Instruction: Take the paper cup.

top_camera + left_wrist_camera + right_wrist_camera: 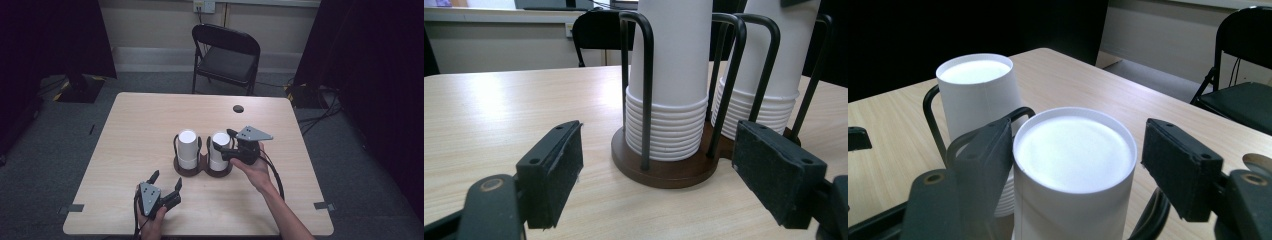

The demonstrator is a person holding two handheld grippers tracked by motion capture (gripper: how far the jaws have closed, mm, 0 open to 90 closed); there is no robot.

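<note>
Two stacks of upturned white paper cups stand in a brown holder (190, 171) with black wire hoops at the table's middle. The left stack (187, 148) stands free. My right gripper (226, 144) is open, its jaws on either side of the top of the right stack (217, 142). In the right gripper view that stack (1073, 155) sits between the pads (1175, 167), with the other stack (975, 95) behind it. My left gripper (167, 178) is open near the front edge and points at the holder. Its view shows the holder's base (664, 172) and both stacks (669, 75) close ahead.
The light wooden table (150, 115) has a round cable hole (238, 108) at its far side. A black folding chair (227, 55) stands beyond it. Grey tape marks (71, 208) lie at the near corners. Dark curtains hang on both sides.
</note>
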